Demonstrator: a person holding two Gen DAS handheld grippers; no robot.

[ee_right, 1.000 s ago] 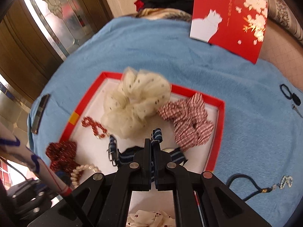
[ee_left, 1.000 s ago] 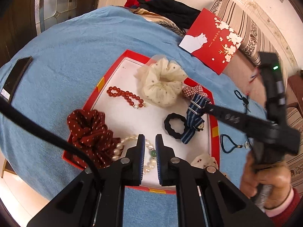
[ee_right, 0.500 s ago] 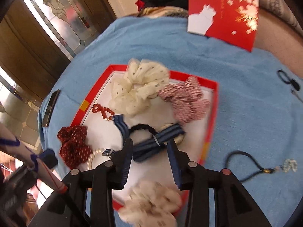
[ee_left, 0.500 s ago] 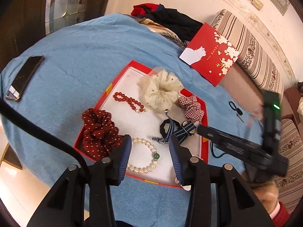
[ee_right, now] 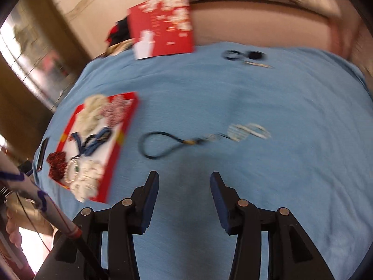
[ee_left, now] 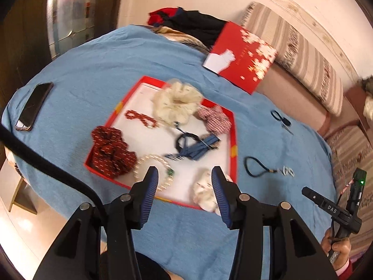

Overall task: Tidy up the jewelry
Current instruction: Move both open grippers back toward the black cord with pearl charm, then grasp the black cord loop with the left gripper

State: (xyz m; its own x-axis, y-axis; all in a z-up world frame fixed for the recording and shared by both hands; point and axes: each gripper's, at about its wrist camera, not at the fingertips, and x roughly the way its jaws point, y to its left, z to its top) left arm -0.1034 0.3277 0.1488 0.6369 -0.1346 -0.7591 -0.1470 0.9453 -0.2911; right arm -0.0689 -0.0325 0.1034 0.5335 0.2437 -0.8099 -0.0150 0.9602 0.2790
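Red-rimmed white tray (ee_left: 233, 140) on blue cloth (ee_left: 93, 74) — dark-red white-flecked scrunchie (ee_left: 109, 154).

Worktop (ee_left: 98, 74) covered by a light blue cloth, rounded at the far edge. Near its middle, a shallow red-rimmed tray (ee_left: 233, 140) with a white floor, filled with hair ties and bead strings. At the left edge, a dark phone (ee_left: 33, 106) lying flat. To the right of the tray, a dark cord loop with a pale sparkly charm (ee_left: 261, 169), well apart from small black-handled scissors (ee_left: 281, 119) farther back. At the far edge, a red card box lid with white blossoms (ee_left: 242, 57) and a heap of dark and red clothing (ee_left: 191, 23).
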